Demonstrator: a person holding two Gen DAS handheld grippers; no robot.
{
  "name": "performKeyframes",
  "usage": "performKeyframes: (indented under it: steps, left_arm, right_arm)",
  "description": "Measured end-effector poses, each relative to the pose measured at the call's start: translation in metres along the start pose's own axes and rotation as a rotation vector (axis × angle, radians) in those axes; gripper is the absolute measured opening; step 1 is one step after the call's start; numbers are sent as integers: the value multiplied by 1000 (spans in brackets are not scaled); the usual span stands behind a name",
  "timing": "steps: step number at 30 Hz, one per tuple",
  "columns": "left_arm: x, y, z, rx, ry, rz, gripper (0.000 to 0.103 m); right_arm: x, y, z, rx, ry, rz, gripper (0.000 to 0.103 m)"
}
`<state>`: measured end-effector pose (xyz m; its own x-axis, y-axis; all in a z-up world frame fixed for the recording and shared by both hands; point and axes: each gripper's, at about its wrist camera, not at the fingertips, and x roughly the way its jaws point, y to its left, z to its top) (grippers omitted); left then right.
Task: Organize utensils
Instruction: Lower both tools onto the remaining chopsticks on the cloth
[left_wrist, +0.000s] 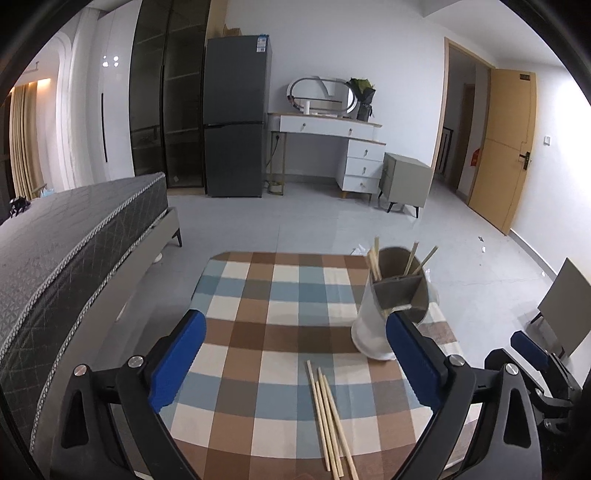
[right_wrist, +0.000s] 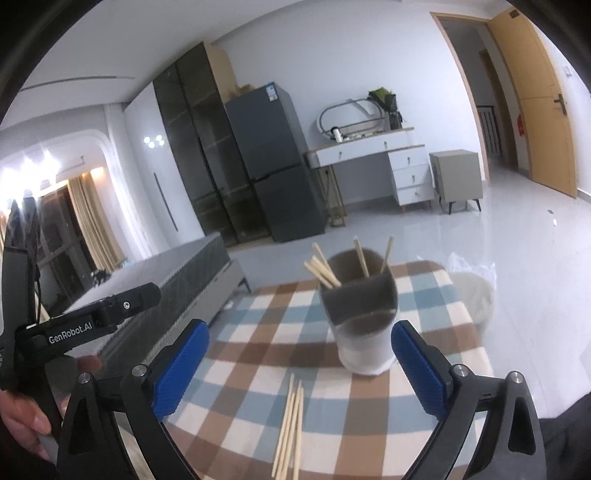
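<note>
On the checked tabletop (left_wrist: 258, 295) a white holder (left_wrist: 373, 332) stands toward the far right corner with several chopsticks already upright in it, while a loose bundle of chopsticks (left_wrist: 328, 417) lies near the near edge — so the sorting looks partly done and the pickup of the remaining sticks is in hand. The next move calls for lowering one gripper onto that bundle and closing across the thin sticks. Both the left gripper (left_wrist: 295, 354) and the right gripper (right_wrist: 299, 365) stand spread wide and empty — touching nothing.

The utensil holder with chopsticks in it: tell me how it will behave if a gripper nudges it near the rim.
The utensil holder is tall with a narrow base, so it probably tips. The chopsticks lean outward above the rim, likely shifting and rattling.
</note>
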<state>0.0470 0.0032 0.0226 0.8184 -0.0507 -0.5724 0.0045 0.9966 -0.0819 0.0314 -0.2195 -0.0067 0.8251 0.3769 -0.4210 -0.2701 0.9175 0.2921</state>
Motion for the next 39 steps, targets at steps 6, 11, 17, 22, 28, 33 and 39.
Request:
performKeyframes:
  steps: [6,11,17,22,28,33,39]
  left_arm:
    - [23,7,-24,-4,56,23,95]
    - [39,15,-35,-29,101,33,95]
    - [57,27,-49,-48,142,45,95]
    - [76,41,-58,-90,214,51,95]
    - [91,63,-63,-183,298,53,95]
    - [100,76,-69,-263,396,18,95]
    - [101,89,-68,-316,427,27,95]
  right_arm:
    - [16,-1,-16,-26,50,-16,101]
    - [34,-2,-26,-43,115,-18,101]
    - [66,-4,-36,-42,225,-3,101]
    - [100,3,-46,-81,334,7,99]
    - [144,8,-64,-131,491,10,83]
    - [176,8,-78,-169,626,-11,72]
    - [204,18,-93,-285,746,-20,53]
